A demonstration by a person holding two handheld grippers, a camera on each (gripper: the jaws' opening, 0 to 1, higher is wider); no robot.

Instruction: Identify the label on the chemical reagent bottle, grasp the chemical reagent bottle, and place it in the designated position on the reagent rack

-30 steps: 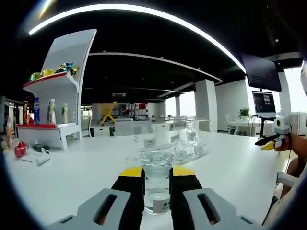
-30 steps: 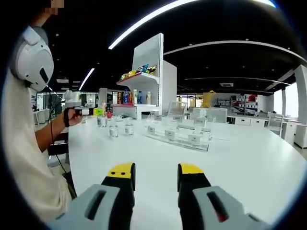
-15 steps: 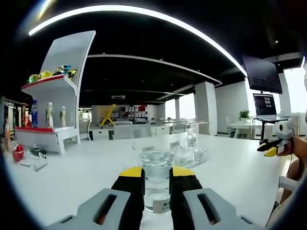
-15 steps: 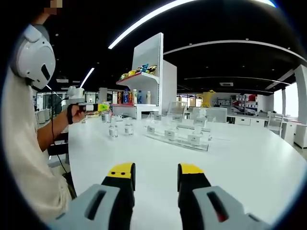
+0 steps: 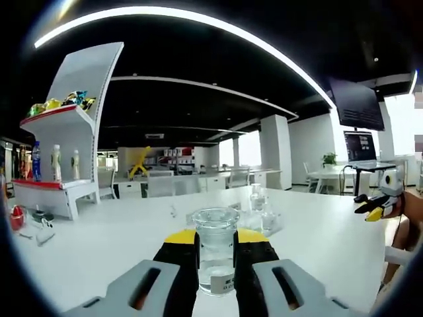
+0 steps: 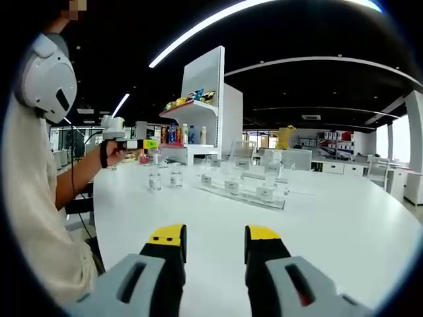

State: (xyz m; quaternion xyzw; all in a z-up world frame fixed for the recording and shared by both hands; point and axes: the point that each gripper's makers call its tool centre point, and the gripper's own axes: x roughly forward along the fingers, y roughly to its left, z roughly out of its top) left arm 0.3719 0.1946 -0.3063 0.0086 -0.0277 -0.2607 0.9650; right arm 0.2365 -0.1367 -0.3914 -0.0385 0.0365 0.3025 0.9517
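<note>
- The left hand-held gripper (image 5: 216,254) is clamped on a clear reagent bottle (image 5: 215,247), held upright above the bench (image 5: 112,244) — the glass is smooth, so I judge a tilt or a loosened squeeze could let it slide down between the jaws.
- The small label sits low on the bottle, partly hidden by the jaws; misreading it would send the bottle to the wrong slot.
- The reagent rack (image 6: 241,188) lies further along the bench with other bottles (image 6: 165,178) just beside it — a low approach could knock them.
- The right hand-held gripper (image 6: 215,247) hangs open and empty over bare bench, well apart from the rack.
- Open room is generous: wide white surface around the rack, the near edge close to the person's sleeve (image 6: 33,218).
- A display shelf (image 5: 59,158) stands at the far side, out of the way.
</note>
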